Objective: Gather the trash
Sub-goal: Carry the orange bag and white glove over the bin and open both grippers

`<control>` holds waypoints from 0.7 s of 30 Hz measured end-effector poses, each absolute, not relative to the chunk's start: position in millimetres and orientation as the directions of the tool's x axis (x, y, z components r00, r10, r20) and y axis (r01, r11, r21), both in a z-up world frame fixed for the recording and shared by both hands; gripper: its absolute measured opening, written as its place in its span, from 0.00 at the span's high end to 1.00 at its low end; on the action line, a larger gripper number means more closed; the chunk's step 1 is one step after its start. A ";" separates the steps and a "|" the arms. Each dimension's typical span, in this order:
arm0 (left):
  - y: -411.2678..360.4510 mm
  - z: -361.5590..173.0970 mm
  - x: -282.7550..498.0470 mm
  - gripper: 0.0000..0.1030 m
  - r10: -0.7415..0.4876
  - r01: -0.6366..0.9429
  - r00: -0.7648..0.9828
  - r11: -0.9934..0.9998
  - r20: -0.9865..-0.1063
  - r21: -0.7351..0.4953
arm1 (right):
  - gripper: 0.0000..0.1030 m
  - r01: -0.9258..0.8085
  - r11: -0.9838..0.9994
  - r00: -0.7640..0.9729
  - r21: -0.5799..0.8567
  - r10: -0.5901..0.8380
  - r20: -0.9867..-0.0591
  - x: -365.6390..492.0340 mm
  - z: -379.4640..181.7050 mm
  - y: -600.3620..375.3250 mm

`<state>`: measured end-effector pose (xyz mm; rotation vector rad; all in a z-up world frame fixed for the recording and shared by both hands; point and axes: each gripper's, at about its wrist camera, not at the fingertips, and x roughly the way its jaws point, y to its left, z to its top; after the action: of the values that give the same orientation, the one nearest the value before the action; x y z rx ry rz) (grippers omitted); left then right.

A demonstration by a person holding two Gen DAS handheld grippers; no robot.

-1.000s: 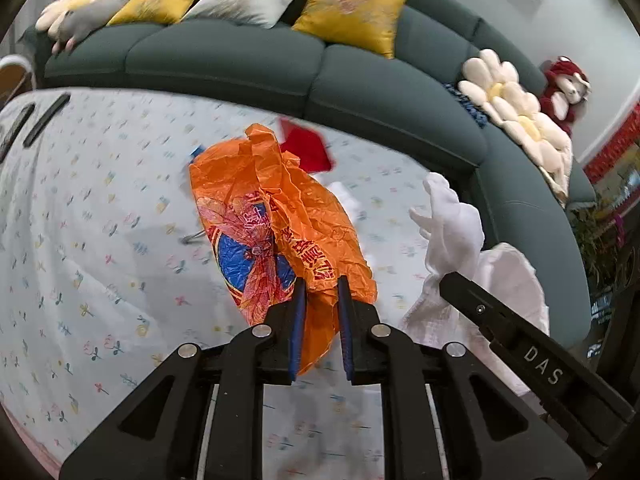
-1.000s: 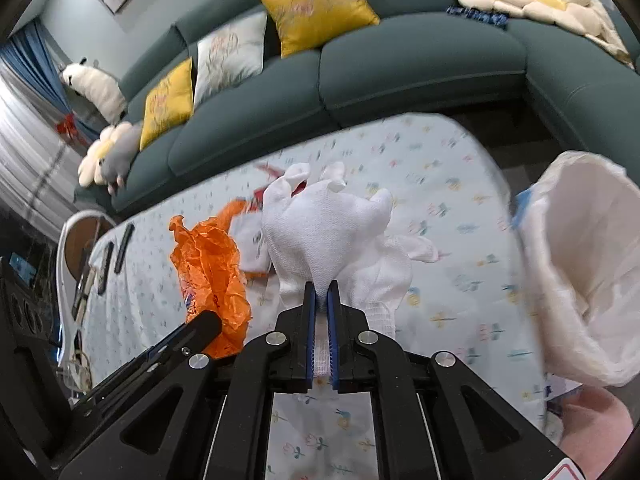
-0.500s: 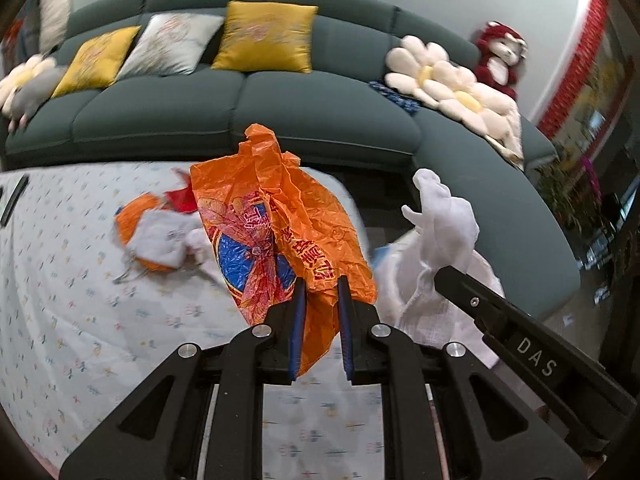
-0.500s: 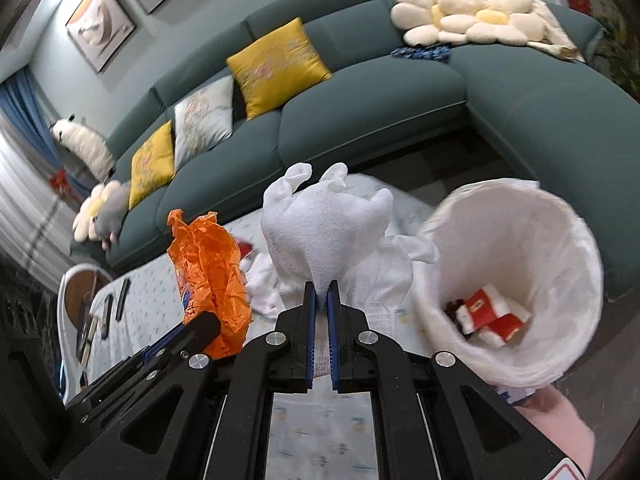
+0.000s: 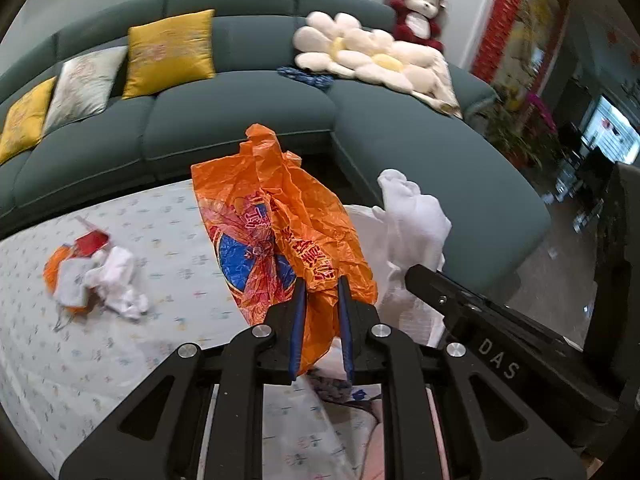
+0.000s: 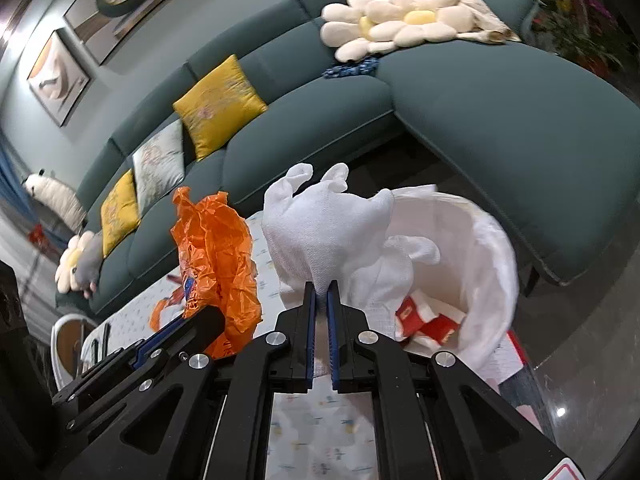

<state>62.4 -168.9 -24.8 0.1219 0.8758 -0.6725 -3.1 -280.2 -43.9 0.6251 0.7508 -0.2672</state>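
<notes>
My left gripper (image 5: 321, 294) is shut on a crumpled orange plastic bag (image 5: 280, 224) and holds it up above the table's right end. My right gripper (image 6: 321, 294) is shut on a crumpled white tissue (image 6: 324, 228) and holds it beside the orange bag (image 6: 216, 256), over the near rim of a bin lined with a white bag (image 6: 488, 264). Red and white packets (image 6: 424, 320) lie inside the bin. The tissue also shows in the left wrist view (image 5: 412, 216), with the right gripper's arm (image 5: 480, 336) below it.
A small pile of orange, white and red trash (image 5: 92, 276) lies on the flower-print tablecloth (image 5: 168, 240) to the left. A dark green corner sofa (image 5: 240, 116) with yellow cushions (image 5: 172, 52) curves behind the table and bin.
Both grippers have swung to the right with their loads, from over the table to the bin. The trash pile has slid to the left of view and the bin's inside now shows.
</notes>
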 end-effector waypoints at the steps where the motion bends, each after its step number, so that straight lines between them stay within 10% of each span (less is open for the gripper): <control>1: -174.7 -26.0 61.9 0.86 -0.499 0.600 0.442 0.782 -0.745 -0.168 | 0.94 0.451 0.780 0.707 0.434 -0.015 -0.707 -5.9 -46.0 -287.5; 11: -204.5 -35.4 71.9 0.82 -0.535 0.622 0.390 0.754 -0.750 -0.214 | 0.94 0.502 0.747 0.693 0.436 -0.046 -0.719 -13.5 -56.2 -318.3; 17: -208.3 -34.8 78.4 0.54 -0.509 0.582 0.428 0.787 -0.747 -0.203 | 0.88 0.520 0.736 0.681 0.433 -0.051 -0.731 -5.8 -62.1 -321.6; 21: -204.9 -36.1 85.5 0.54 -0.491 0.560 0.436 0.804 -0.755 -0.199 | 0.85 0.526 0.730 0.681 0.435 -0.055 -0.730 -2.9 -63.2 -323.3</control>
<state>85.5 -204.9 -36.1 0.0852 0.9090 -0.6550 -2.9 -323.3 -63.2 0.6842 0.7599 -0.3562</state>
